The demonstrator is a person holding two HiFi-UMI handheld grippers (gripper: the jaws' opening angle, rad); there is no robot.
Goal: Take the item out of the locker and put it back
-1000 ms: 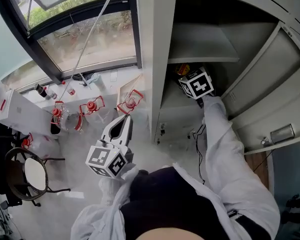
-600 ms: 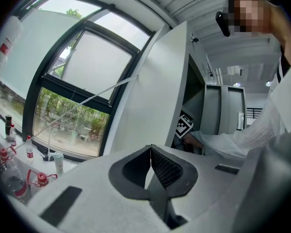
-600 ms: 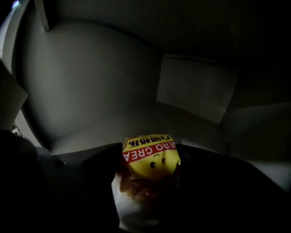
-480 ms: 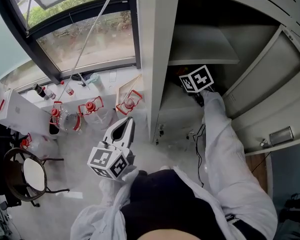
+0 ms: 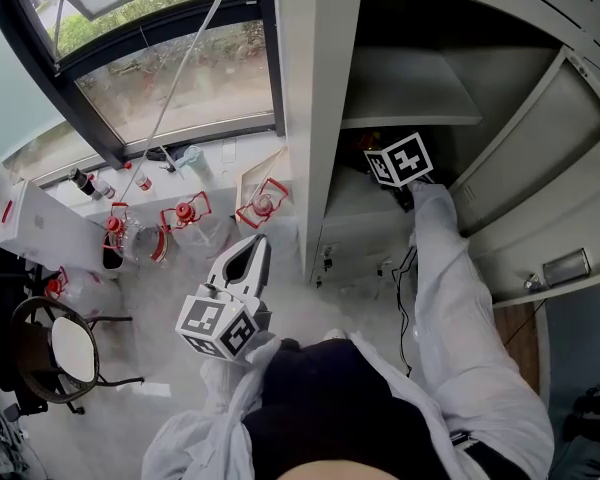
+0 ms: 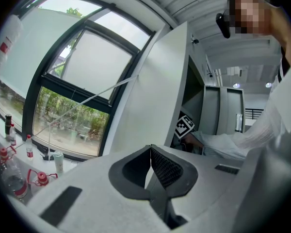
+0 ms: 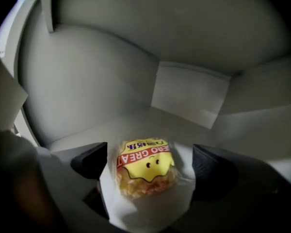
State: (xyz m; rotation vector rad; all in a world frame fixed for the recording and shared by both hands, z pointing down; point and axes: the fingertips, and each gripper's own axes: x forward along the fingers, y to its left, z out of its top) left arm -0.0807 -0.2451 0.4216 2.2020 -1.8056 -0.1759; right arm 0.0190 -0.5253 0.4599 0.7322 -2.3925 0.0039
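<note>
Opening R gripper point(image 7: 150, 167) round snack pkt point(image 7: 144, 191)

The packet point(image 7: 144, 178) is white, with a yellow smiling-face label and a red band of white letters. The locker point(image 5: 310, 118) is pale grey. The left gripper point(image 5: 250, 248) is light grey, its cube point(image 5: 216, 325) patterned in black-and-white squares. The sleeves point(image 5: 450, 298) are white; the bottles point(image 5: 183, 213) have red tops.
</note>
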